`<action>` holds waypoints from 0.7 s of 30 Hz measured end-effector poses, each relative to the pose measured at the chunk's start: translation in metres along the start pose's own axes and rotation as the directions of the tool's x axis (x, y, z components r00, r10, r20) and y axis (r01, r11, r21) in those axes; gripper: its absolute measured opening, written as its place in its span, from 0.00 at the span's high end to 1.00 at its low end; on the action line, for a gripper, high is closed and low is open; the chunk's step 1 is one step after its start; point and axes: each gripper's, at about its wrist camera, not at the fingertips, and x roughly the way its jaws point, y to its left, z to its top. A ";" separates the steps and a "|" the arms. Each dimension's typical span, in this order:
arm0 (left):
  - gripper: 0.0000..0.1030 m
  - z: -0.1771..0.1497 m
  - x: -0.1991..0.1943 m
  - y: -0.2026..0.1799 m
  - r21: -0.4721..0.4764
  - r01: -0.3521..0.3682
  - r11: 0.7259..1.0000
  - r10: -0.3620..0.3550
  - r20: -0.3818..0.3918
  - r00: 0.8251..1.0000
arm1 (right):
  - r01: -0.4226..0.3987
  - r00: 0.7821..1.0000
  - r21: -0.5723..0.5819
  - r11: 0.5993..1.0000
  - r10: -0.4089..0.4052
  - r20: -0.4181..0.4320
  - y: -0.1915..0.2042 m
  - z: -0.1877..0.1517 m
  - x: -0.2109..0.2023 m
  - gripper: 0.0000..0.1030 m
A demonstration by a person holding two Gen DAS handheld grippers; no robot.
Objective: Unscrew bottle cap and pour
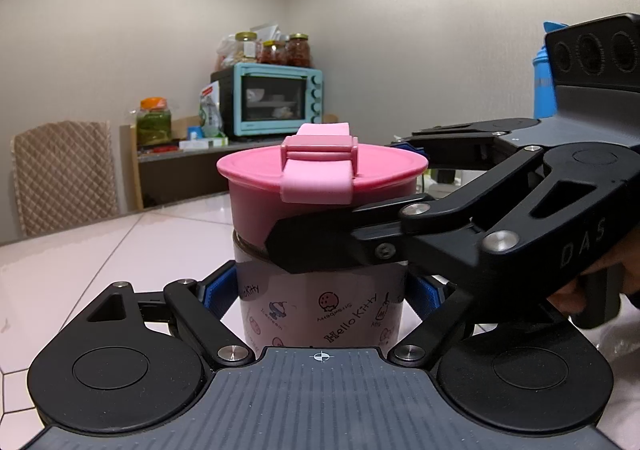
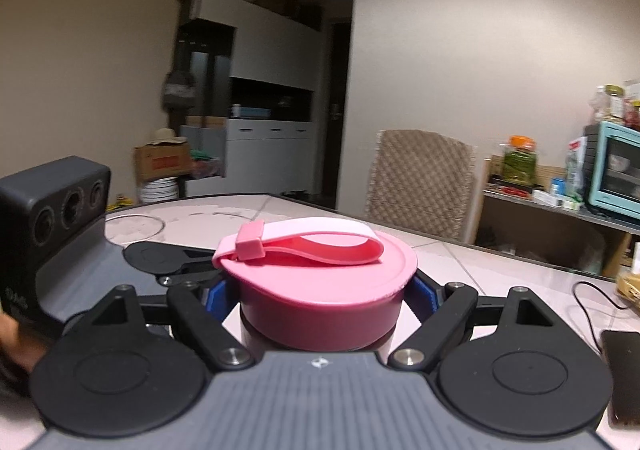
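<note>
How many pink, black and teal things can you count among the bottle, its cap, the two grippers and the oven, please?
Pink: 2, the bottle and its cap.
Black: 2, the left gripper and the right gripper.
Teal: 1, the toaster oven.
Total: 5.

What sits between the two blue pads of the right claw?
The dark pink screw cap of the pink Hello Kitty bottle; the right claw grips it, best seen in the right wrist view.
</note>
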 end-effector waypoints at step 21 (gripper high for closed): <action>0.13 0.001 0.001 0.000 -0.003 0.001 1.000 -0.001 0.000 1.000 | -0.337 0.941 -0.062 0.939 0.339 0.017 -0.051 0.002 -0.001 0.17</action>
